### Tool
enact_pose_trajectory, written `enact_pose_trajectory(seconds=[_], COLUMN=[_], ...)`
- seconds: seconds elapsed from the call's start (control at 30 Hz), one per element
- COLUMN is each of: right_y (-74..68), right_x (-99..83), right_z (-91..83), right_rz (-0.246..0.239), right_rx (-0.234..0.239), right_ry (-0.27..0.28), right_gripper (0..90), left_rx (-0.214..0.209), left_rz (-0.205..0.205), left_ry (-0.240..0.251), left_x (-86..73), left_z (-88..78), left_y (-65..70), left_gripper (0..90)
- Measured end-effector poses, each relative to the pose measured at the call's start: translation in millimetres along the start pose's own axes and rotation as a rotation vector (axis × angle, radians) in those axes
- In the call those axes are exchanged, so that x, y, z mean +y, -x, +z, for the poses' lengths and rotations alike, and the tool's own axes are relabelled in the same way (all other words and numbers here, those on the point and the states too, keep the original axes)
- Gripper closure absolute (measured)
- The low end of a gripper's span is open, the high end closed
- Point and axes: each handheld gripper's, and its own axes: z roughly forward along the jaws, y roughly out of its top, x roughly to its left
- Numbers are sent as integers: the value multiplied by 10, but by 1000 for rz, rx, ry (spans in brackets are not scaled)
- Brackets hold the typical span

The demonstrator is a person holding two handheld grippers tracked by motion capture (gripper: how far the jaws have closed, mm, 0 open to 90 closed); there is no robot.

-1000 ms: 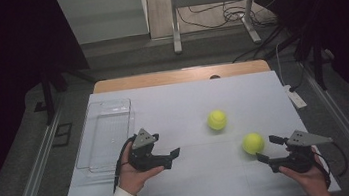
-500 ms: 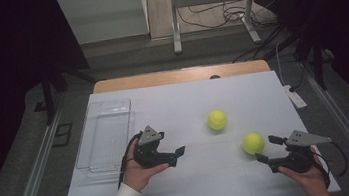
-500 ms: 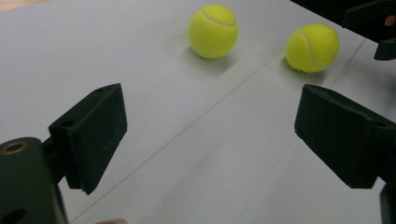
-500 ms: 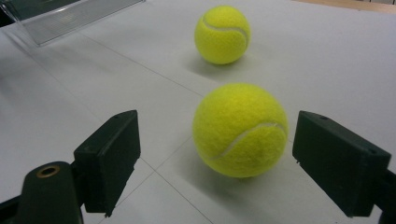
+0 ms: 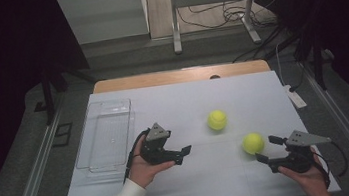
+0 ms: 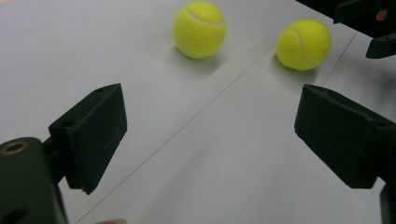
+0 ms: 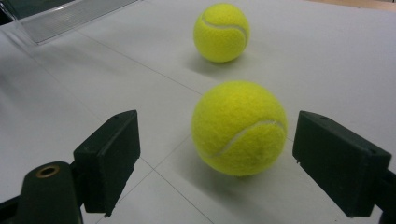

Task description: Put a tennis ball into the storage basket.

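Two yellow tennis balls lie on the white table. The nearer ball [image 5: 253, 142] [image 7: 239, 128] sits just ahead of my right gripper [image 5: 267, 149] [image 7: 217, 126], which is open with a jaw on either side of it, not touching. The farther ball [image 5: 217, 120] [image 7: 221, 32] lies beyond it to the left. My left gripper [image 5: 185, 152] [image 6: 210, 107] is open and holds nothing. It points right toward both balls [image 6: 200, 29] [image 6: 303, 44], well short of them. The right gripper's jaws [image 6: 369, 23] show at the top right of the left gripper view.
A clear plastic tray [image 5: 104, 134] [image 7: 60, 16] rests on the left part of the table. A white power strip [image 5: 295, 95] lies at the right edge. Bare table surface [image 5: 208, 184] spreads between the two hands.
My left gripper has slid a little to the right toward the balls. The right gripper and both balls have stayed put.
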Motion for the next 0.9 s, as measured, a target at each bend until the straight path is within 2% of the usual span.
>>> enact_pose_trajectory(seconds=[0.33, 0.9], right_y=[-2, -3], right_x=[-4, -5], right_z=[9, -1], right_rz=[-3, -8], right_rx=[1, -3], right_ry=[-7, -5], right_gripper=[154, 155], left_rx=[-29, -48], left_rz=[13, 43], left_ry=[-21, -27], left_x=[82, 244], left_z=[115, 268], left_y=[0, 40], left_gripper=[105, 110])
